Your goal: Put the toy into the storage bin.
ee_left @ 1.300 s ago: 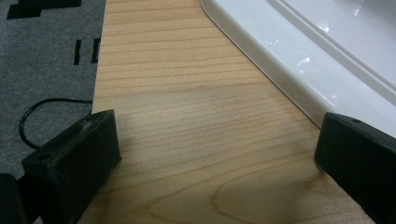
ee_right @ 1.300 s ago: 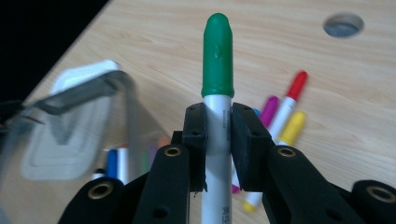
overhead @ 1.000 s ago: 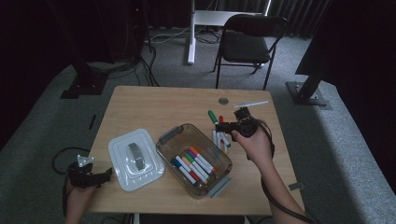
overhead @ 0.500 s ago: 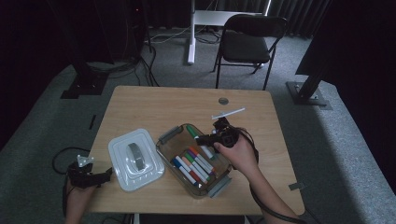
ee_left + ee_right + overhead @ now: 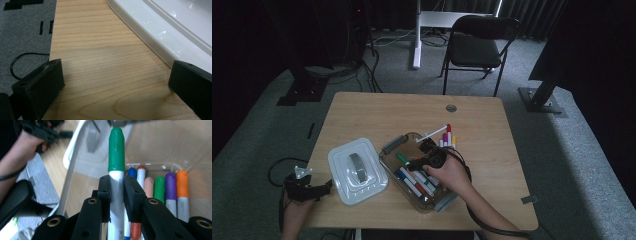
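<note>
High view: right gripper (image 5: 416, 161) over the clear bin (image 5: 447, 201), jaws clamped on a green-capped marker (image 5: 402, 158) whose cap pokes out past the jaw tips toward the white lid (image 5: 357, 170). More markers lie in the bin directly under the gripper. A few loose markers (image 5: 447, 137) sit on the table (image 5: 512, 165) just beyond the bin, behind the gripper's body. Left gripper (image 5: 326, 186) at the near left table edge, tips close to the lid's corner.

Left gripper view: jaws stand wide apart with bare table between them, nothing held. The white lid (image 5: 160, 35) runs ahead and to the right, its edge just beside the right-hand jaw.

Right gripper view: jaws pinched tight on the marker's white barrel, green cap (image 5: 116, 150) standing out ahead of the tips. Below and to the right of the jaws, a row of capped markers (image 5: 171, 187) lies in the bin. The other hand (image 5: 22, 147) with its gripper shows far ahead on the left.
</note>
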Action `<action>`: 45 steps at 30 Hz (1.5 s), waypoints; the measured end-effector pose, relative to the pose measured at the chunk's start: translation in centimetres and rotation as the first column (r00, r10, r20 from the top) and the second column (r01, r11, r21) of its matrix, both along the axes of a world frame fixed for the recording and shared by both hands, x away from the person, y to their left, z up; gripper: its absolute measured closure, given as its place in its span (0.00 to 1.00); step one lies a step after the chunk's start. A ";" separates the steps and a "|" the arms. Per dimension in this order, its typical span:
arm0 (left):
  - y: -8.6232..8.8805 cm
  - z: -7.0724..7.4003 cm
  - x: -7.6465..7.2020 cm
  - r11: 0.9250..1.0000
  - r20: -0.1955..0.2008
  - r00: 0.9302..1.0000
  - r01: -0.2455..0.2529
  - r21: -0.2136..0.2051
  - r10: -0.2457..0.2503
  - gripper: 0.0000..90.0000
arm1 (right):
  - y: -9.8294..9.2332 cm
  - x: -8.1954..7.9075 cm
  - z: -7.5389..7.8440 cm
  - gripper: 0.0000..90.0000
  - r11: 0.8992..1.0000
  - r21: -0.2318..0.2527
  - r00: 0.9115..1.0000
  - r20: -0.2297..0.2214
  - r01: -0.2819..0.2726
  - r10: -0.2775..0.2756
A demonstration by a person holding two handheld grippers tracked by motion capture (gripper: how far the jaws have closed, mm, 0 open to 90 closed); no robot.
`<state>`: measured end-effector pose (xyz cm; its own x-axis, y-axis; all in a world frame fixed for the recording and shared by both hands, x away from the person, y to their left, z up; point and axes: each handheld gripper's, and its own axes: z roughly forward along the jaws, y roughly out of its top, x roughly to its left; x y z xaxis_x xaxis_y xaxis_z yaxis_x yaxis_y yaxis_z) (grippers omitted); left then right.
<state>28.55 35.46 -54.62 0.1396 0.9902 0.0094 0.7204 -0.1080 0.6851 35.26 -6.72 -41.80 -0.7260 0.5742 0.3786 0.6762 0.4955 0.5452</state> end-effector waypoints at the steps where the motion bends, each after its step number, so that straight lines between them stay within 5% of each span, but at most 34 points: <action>1: 0.0 0.0 0.0 1.000 0.000 1.000 0.000 0.000 0.000 0.01 | 0.3 0.0 -0.3 0.85 1.000 -0.008 1.000 -0.008 -0.006 0.006; 23: 0.0 0.0 0.0 1.000 -0.001 1.000 0.000 0.000 0.000 0.01 | 3.8 0.7 -3.6 0.85 0.985 -0.146 0.993 -0.087 -0.086 0.074; 31: 0.0 0.0 0.0 1.000 -0.001 1.000 0.000 0.000 0.000 0.01 | 4.9 1.3 -4.3 0.85 0.969 -0.222 0.990 -0.113 -0.108 0.085; 38: 0.0 0.0 0.0 1.000 -0.001 1.000 0.000 0.000 0.000 0.01 | 6.2 1.7 -5.6 0.85 0.942 -0.311 0.987 -0.127 -0.130 0.094; 45: 0.0 0.0 0.0 1.000 -0.001 1.000 0.000 0.000 0.000 0.00 | 6.5 1.7 -6.2 0.85 0.929 -0.339 0.984 -0.145 -0.148 0.104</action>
<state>28.54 35.46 -54.62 0.1398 0.9901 0.0092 0.7210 -0.1081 0.6845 36.95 -0.17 -48.03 -0.7614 0.5924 0.2631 0.6465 0.7240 0.2408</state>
